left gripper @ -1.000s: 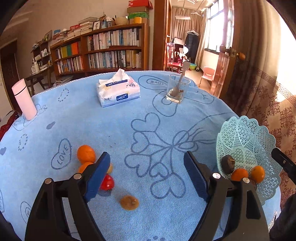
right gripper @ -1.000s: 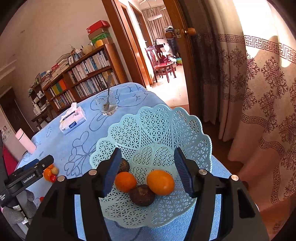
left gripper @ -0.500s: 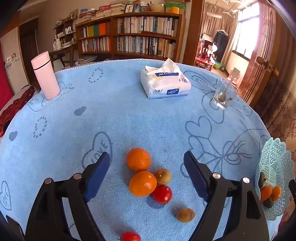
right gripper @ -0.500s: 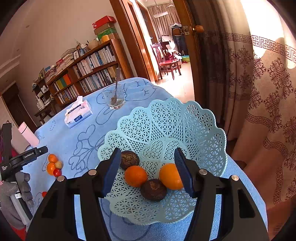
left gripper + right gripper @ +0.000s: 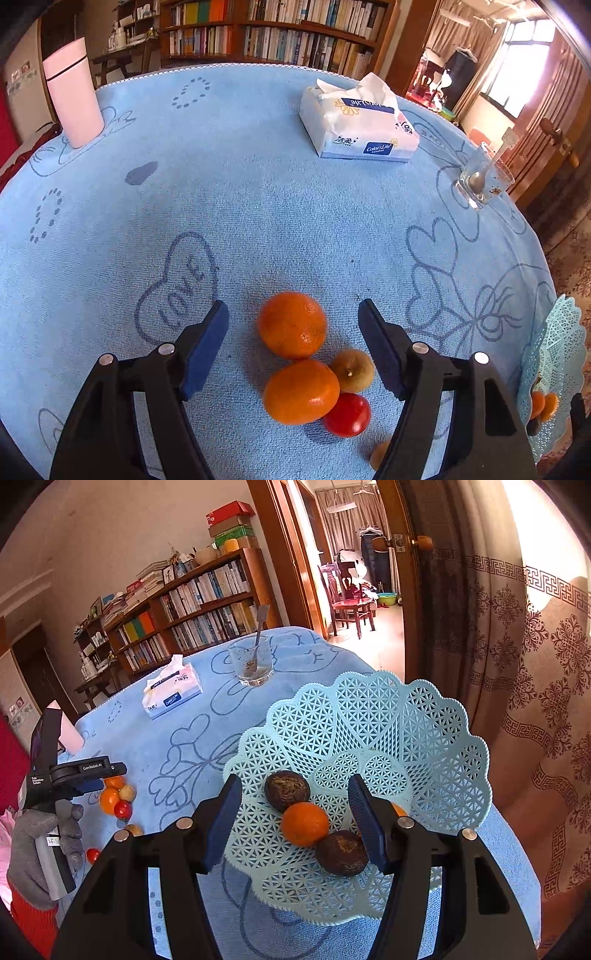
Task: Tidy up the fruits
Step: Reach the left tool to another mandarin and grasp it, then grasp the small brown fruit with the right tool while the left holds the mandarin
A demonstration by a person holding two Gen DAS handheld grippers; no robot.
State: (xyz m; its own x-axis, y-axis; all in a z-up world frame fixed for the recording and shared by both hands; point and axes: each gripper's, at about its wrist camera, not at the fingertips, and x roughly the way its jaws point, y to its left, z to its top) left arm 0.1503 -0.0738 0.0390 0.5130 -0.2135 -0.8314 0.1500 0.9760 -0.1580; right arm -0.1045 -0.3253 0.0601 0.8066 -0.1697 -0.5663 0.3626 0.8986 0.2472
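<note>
Both tongs gape empty: left tongs (image 5: 293,325) flank the far orange (image 5: 291,324), right tongs (image 5: 293,812) hover over the basket (image 5: 424,738).

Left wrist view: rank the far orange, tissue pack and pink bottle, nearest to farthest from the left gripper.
1. Far orange, between the open left gripper fingers.
2. Tissue pack, beyond, right of centre.
3. Pink bottle, far left edge.

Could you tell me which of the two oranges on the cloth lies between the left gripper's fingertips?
The farther orange, by the LOVE heart; the nearer orange lies lower, touching the red tomato.
</note>
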